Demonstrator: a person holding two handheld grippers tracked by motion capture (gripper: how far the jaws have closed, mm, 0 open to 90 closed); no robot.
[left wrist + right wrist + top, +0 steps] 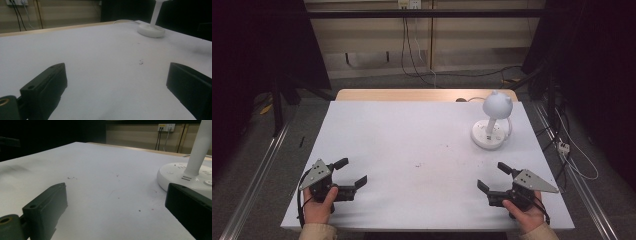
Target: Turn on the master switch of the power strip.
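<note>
A white desk lamp (491,121) with a round base and a ball-shaped head stands at the back right of the white table (412,145). Its base (151,30) lies far ahead in the left gripper view and close on the right (182,178) in the right gripper view. My left gripper (351,173) rests at the front left corner, jaws wide apart and empty. Near the front right corner, below the lamp, my right gripper (497,176) is open too, with nothing between its fingers.
Small dark specks (418,164) mark the table's middle. A white cord (469,99) leaves the lamp over the wooden back edge (412,94). Cables and a power strip (563,146) lie on the floor to the right. Metal rails run along both sides.
</note>
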